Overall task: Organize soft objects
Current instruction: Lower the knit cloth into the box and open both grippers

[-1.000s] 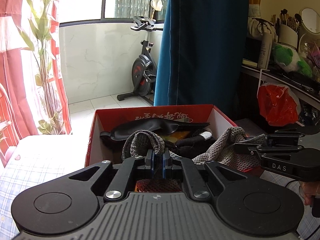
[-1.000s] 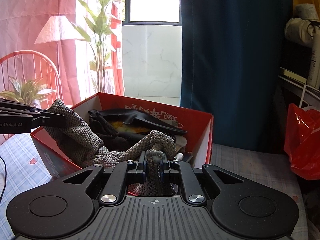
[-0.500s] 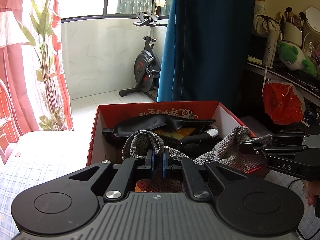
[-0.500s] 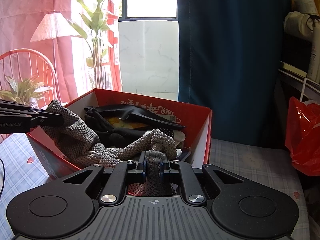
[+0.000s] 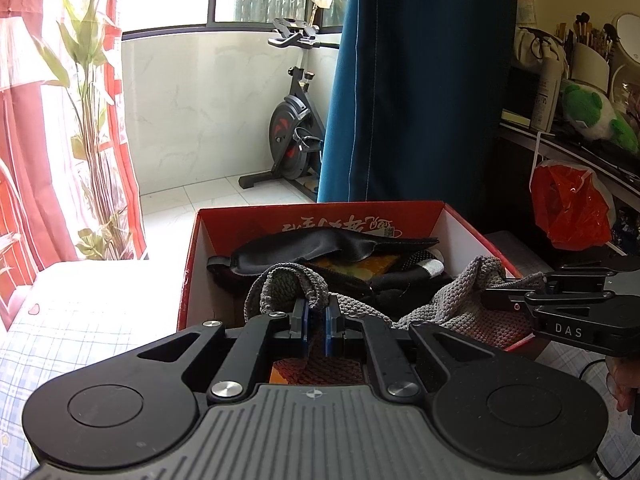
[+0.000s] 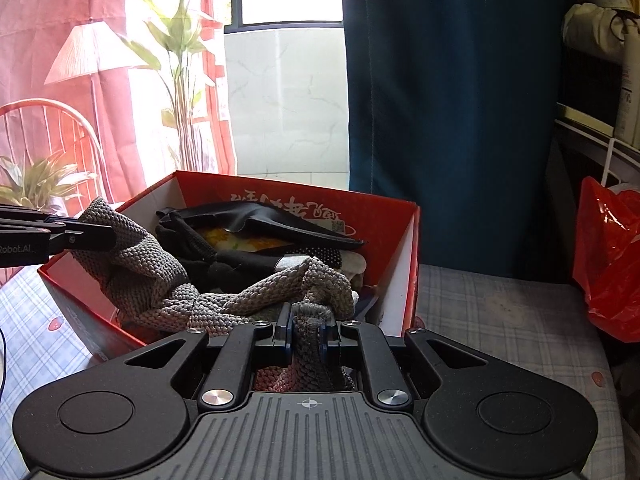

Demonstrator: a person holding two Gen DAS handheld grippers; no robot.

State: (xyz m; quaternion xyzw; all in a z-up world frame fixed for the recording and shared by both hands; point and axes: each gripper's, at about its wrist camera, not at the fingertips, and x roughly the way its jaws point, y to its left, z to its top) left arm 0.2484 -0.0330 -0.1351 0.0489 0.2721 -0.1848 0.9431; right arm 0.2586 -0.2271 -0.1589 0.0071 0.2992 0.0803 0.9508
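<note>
Both grippers are clamped on the same grey knitted cloth (image 6: 192, 292), one at each end. In the left wrist view the left gripper (image 5: 316, 318) has its blue pads pinched together on a bunched loop of the knit that rises just past the fingertips at 12 o'clock. In the right wrist view the right gripper (image 6: 306, 336) squeezes a thick fold of the same cloth, which bulges out beyond it at 12 o'clock.

Holding it at two ends looks meant to keep the limp fabric spread between the tools, so it can be folded or lowered neatly rather than dropped in a heap. From the right gripper the cloth runs away toward 10 o'clock, sagging over the near rim of the red cardboard box (image 6: 408, 248) and rising to the other tool's fingers. From the left gripper it trails toward 3 o'clock, where the right tool grips its far end.

Beyond the cloth, inside the box at 12 o'clock, lie a black eye mask (image 5: 320, 242) and dark gloves (image 5: 384, 280), with something yellow beneath. Judging by this, the cloth is partly over the box but not yet settled inside.
</note>
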